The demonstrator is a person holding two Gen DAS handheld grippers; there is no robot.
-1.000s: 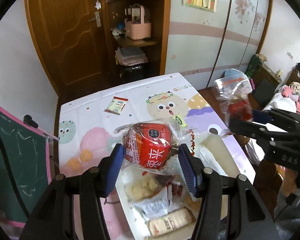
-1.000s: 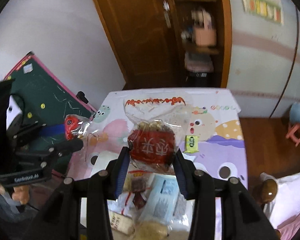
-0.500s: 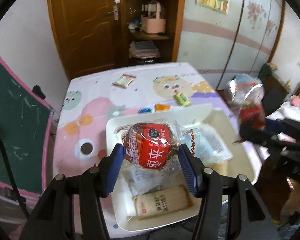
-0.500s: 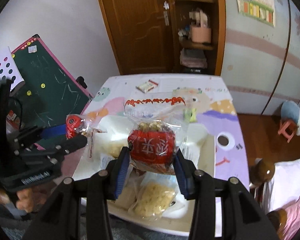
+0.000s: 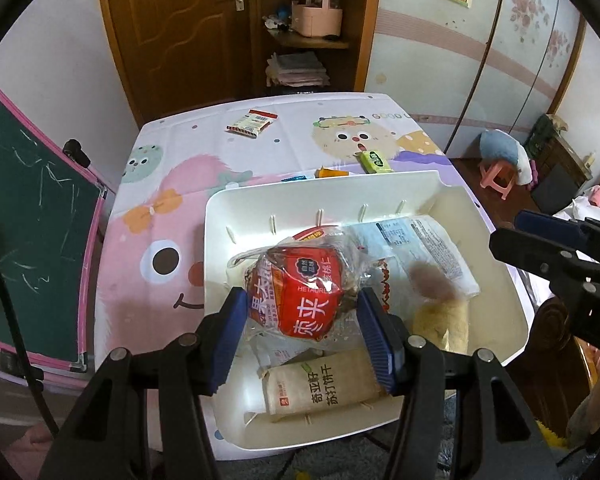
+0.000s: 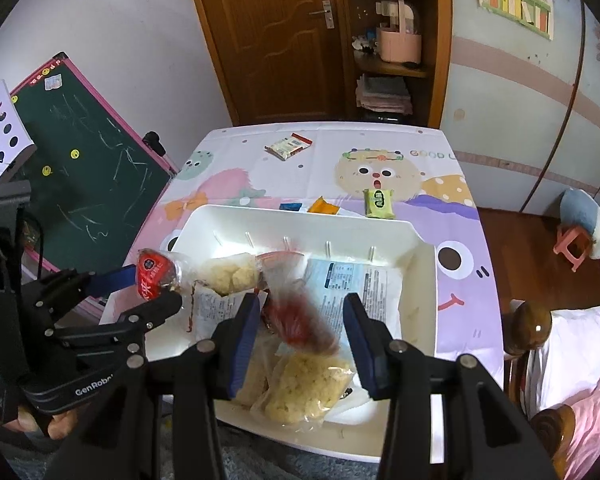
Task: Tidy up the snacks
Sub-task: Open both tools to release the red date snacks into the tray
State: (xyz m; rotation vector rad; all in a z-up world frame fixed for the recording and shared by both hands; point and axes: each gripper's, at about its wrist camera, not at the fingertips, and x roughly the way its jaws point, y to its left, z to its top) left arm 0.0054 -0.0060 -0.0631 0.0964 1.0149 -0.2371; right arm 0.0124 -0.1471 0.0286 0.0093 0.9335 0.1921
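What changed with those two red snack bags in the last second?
The right gripper opened and let go of its red bag, which is dropping, blurred, into the white bin. The left gripper still clamps its own red bag above the bin.

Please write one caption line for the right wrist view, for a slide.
Right gripper open above the white bin; a blurred red snack bag drops between its fingers.

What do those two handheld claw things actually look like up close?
Both the left gripper and the right gripper are matte black jointed frames with silver rivets and ribbed blue pads. White lettering reading "GenRob" marks the left one's body, and a black cable runs beside it.
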